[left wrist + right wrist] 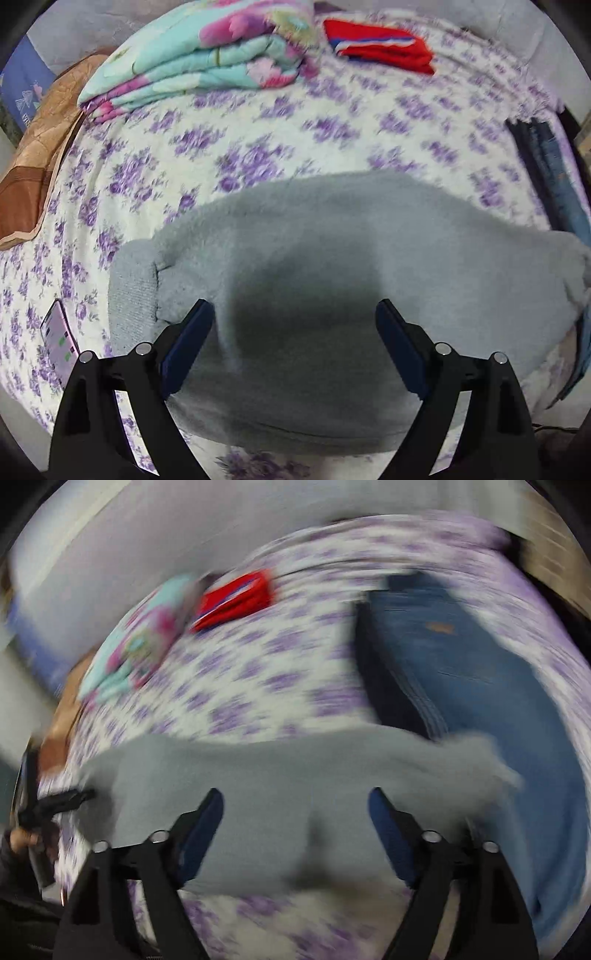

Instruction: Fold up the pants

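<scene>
Plainly spread: left gripper (pixel 295 314) with jaws wide apart, nothing pinched, blue pads clear of the cloth below. Same for the right gripper (pixel 295 801), jaws gaping, nothing between the pads.

Directly under both: grey fleece pants (pixel 332 258), folded into a broad band lying flat across the near part of the bed (pixel 258 155), ribbed cuff or waistband at the left end. Dark shadow of the left gripper on the fleece between its jaws. From the right wrist view, the same grey band (pixel 277 775) across the frame, heavily blurred.

Beyond the pants: white bedsheet with purple flowers. At the far side, a folded quilt (pixel 207 62) in turquoise and pink, and just beside it a folded red garment (pixel 380 46) with a blue and white stripe. Off to the right edge of the bed, folded blue jeans (pixel 480 672), their near end touching or just overlapped by the end of the grey pants; which, hard to tell through the blur. On the left, a brown pillow (pixel 40 155) at the bed's edge, and nearer, a phone (pixel 59 336) with a lit screen lying on the sheet, well apart from the pants.

At the left margin of the right wrist view, a hand (pixel 22 838) on the other gripper's black handle.
</scene>
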Demonstrator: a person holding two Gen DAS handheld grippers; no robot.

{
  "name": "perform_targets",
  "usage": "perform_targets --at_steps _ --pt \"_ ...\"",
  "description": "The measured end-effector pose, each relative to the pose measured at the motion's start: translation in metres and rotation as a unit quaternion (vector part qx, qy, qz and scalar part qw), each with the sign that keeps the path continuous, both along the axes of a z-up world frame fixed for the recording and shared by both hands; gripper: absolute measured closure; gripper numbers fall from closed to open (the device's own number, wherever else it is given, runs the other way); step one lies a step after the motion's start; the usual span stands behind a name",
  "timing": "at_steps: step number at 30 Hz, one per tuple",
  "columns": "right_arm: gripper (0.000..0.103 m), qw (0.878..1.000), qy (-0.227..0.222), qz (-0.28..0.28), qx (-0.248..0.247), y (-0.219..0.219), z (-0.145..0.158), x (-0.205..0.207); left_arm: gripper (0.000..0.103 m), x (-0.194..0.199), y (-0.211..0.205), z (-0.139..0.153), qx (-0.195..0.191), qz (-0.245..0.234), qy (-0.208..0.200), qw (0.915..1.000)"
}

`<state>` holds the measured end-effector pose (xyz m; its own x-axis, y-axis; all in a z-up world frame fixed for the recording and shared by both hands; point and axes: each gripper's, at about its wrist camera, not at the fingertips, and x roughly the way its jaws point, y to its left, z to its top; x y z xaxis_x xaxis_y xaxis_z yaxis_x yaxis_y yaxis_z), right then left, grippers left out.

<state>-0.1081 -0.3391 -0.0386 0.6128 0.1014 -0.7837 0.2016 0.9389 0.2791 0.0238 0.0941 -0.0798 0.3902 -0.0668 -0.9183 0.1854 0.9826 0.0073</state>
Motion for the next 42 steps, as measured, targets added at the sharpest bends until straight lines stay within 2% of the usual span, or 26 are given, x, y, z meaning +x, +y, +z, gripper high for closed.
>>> perform_targets --at_steps 3,6,8,11,14,15,16,18,19,20,23,26,29,31,33,35,36,37,38,40,42 --pt "0.016 0.995 0.007 -0.093 0.035 -0.043 -0.012 -0.030 0.016 -0.003 -0.004 0.007 -0.018 -0.011 -0.010 0.9997" --pt "0.016 0.980 0.015 -0.163 0.116 -0.078 -0.042 -0.046 0.016 -0.003 -0.006 0.009 -0.042 -0.015 -0.011 0.9989" --pt "0.016 0.971 0.018 -0.180 0.153 -0.088 -0.058 -0.044 0.016 -0.005 -0.007 0.008 -0.043 -0.014 -0.008 0.9990" --pt "0.016 0.964 0.017 -0.201 0.176 -0.094 -0.078 -0.032 0.016 -0.010 -0.008 0.004 -0.044 -0.019 -0.004 0.9988" --pt "0.018 0.948 0.031 -0.227 0.221 -0.100 -0.103 -0.016 0.016 -0.014 -0.011 -0.008 -0.043 -0.024 0.011 0.9987" --pt "0.034 0.946 0.029 -0.227 0.227 -0.101 -0.106 -0.012 0.016 -0.015 -0.011 -0.013 -0.041 -0.023 0.018 0.9987" --pt "0.042 0.947 0.031 -0.229 0.222 -0.101 -0.110 -0.006 0.016 -0.014 -0.011 -0.023 -0.039 -0.015 0.032 0.9986" --pt "0.065 0.945 0.032 -0.228 0.233 -0.103 -0.116 0.000 0.016 -0.013 -0.011 -0.041 -0.030 -0.008 0.058 0.9978" --pt "0.069 0.944 0.033 -0.226 0.237 -0.102 -0.115 0.002 0.015 -0.014 -0.012 -0.048 -0.017 -0.013 0.056 0.9982" --pt "0.078 0.947 0.033 -0.221 0.230 -0.099 -0.109 0.003 0.015 -0.017 -0.014 -0.048 -0.008 -0.019 0.048 0.9987" --pt "0.080 0.968 0.005 -0.176 0.180 -0.078 -0.057 0.002 0.016 -0.020 -0.018 -0.045 0.002 -0.022 0.040 0.9989" --pt "0.080 0.990 -0.030 -0.079 0.114 -0.034 0.002 0.009 0.016 -0.020 -0.011 -0.038 -0.011 -0.010 0.041 0.9990" --pt "0.079 0.997 -0.043 0.030 0.063 0.035 0.037 0.026 0.016 -0.021 -0.008 -0.024 -0.025 -0.006 0.024 0.9994" --pt "0.074 0.995 -0.035 0.081 0.055 0.077 0.034 0.039 0.016 -0.021 -0.006 -0.016 -0.034 -0.002 0.016 0.9993" --pt "0.064 0.992 -0.018 0.118 0.034 0.124 0.015 0.055 0.016 -0.022 -0.004 -0.010 -0.039 0.003 0.011 0.9992" --pt "0.059 0.987 0.034 0.157 0.023 0.172 -0.020 0.073 0.016 -0.022 0.001 -0.008 -0.043 0.009 0.012 0.9990" --pt "0.059 0.980 0.080 0.181 0.008 0.199 -0.045 0.083 0.016 -0.022 0.003 -0.009 -0.042 0.013 0.015 0.9989" --pt "0.059 0.976 0.100 0.192 -0.007 0.212 -0.057 0.084 0.016 -0.022 0.005 -0.010 -0.040 0.016 0.017 0.9989" --pt "0.057 0.971 0.108 0.210 -0.043 0.229 -0.063 0.084 0.016 -0.022 0.008 -0.011 -0.039 0.021 0.020 0.9988" --pt "0.053 0.966 0.097 0.227 -0.072 0.237 -0.056 0.082 0.016 -0.023 0.014 -0.011 -0.043 0.027 0.021 0.9985" --pt "0.019 0.968 0.082 0.238 -0.008 0.223 -0.043 0.079 0.016 -0.023 0.017 -0.012 -0.047 0.033 0.022 0.9981"
